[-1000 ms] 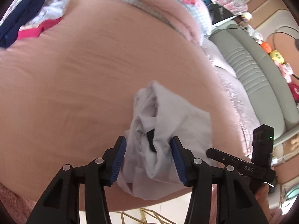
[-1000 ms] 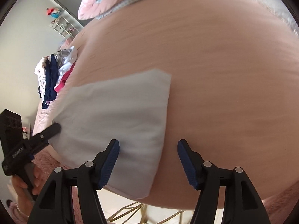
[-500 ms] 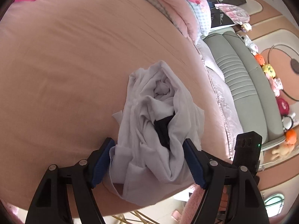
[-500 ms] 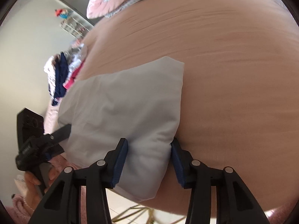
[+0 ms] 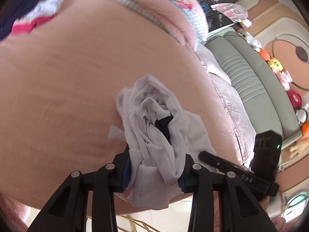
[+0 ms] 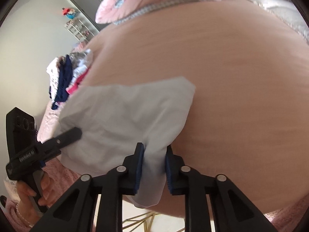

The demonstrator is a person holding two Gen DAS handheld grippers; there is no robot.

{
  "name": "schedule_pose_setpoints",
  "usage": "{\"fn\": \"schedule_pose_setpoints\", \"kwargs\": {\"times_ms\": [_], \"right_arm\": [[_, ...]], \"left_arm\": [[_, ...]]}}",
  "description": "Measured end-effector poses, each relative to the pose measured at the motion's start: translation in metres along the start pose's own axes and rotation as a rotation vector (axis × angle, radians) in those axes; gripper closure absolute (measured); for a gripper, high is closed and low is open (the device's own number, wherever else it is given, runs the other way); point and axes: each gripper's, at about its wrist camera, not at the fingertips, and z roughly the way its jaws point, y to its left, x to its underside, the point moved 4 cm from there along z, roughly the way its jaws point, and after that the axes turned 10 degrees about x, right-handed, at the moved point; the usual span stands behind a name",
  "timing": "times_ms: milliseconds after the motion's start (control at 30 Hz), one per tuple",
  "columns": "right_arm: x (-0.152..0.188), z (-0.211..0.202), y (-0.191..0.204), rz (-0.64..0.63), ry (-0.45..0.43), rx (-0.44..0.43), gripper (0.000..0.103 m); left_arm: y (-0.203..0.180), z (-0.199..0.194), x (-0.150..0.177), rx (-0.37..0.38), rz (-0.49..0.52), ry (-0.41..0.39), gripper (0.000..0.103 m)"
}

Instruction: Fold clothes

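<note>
A pale grey-white garment (image 5: 154,135) lies bunched at the near edge of a pink bed (image 5: 67,77), with a dark patch in its folds. My left gripper (image 5: 154,172) is closing its jaws on the crumpled near end, and the blue pads press into the cloth. In the right wrist view the same garment (image 6: 125,116) spreads flat to the left. My right gripper (image 6: 153,166) is closing on its near right corner, cloth pinched between the pads. Each view shows the other gripper: the right one (image 5: 239,172), the left one (image 6: 48,145) held by a hand (image 6: 30,191).
A pile of blue, white and pink clothes (image 6: 65,77) sits at the bed's far left. A pink quilt with a checked border (image 5: 164,13) lies along the head. A grey sofa (image 5: 256,81) with soft toys stands to the right. Tiled floor (image 5: 146,216) shows below the bed edge.
Both grippers went from standing wide around the garment to closing on it. The cloth has bunched up between the pads and lifted slightly at the near edge.
</note>
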Motion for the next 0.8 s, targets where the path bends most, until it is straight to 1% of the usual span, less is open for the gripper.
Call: {"fn": "schedule_pose_setpoints", "kwargs": {"times_ms": [167, 333, 467, 567, 733, 800], "right_arm": [[-0.018, -0.026, 0.004, 0.011, -0.034, 0.008, 0.085], [-0.026, -0.048, -0.013, 0.053, -0.055, 0.013, 0.085], [-0.032, -0.063, -0.032, 0.080, -0.065, 0.027, 0.085], [-0.042, -0.074, -0.051, 0.106, -0.076, 0.051, 0.085], [-0.061, -0.089, -0.103, 0.166, -0.082, 0.098, 0.085], [-0.072, -0.095, -0.125, 0.176, -0.096, 0.130, 0.085]], "left_arm": [[-0.034, 0.006, -0.011, 0.018, 0.048, -0.001, 0.071], [-0.059, 0.013, -0.016, 0.025, 0.099, 0.005, 0.071], [-0.080, 0.027, -0.023, 0.050, 0.127, 0.026, 0.071], [-0.102, 0.049, -0.031, 0.071, 0.175, 0.054, 0.071], [-0.143, 0.101, -0.051, 0.117, 0.253, 0.111, 0.071], [-0.161, 0.125, -0.059, 0.139, 0.279, 0.132, 0.071]]}}
